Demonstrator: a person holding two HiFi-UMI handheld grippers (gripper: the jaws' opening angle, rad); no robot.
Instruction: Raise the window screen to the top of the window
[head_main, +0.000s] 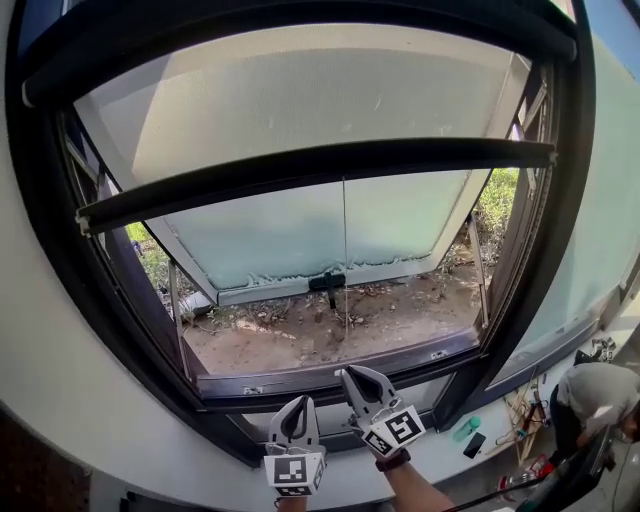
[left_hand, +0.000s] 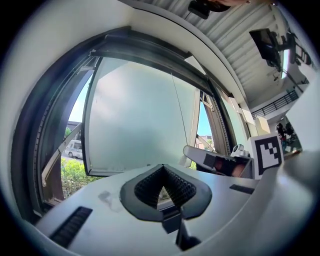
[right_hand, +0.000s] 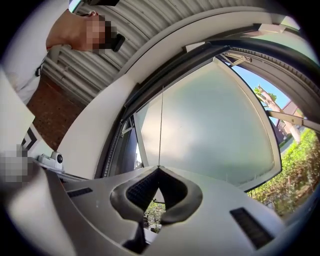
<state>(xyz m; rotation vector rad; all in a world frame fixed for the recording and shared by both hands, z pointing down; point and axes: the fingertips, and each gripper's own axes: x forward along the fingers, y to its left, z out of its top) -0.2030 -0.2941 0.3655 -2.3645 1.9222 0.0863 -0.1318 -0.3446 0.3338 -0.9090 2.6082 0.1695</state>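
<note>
The screen (head_main: 300, 100) covers the upper half of the window. It hangs from a dark roller box (head_main: 300, 40) at the top down to its dark bar (head_main: 320, 165), which lies across the opening about halfway up. Below the bar the opening is uncovered. From the middle of the bar a thin cord (head_main: 345, 260) drops straight down.

The right claw (head_main: 347, 373) is closed on the cord's lower end; in the right gripper view the line runs down to the meeting tips and stops there. This claw sits low in front of the bottom frame (head_main: 300, 382), tilted up and leaning left. The left claw (head_main: 299, 402) is just beside it on the left, a little nearer. Its jaws are pressed together with nothing between them, and in the left gripper view the pads meet at the tip with only the window behind.

Beyond the screen a frosted pane (head_main: 300, 240) swings outward, with a dark handle (head_main: 327, 282) at its lower edge. Under it lies bare dirt (head_main: 330, 330), with grass (head_main: 150, 262) at the left.

On the pale sill (head_main: 430, 465) to the right lie a green thing (head_main: 465, 428) and a dark flat slab (head_main: 475, 445). Further right a person (head_main: 595, 395) in grey bends over.
</note>
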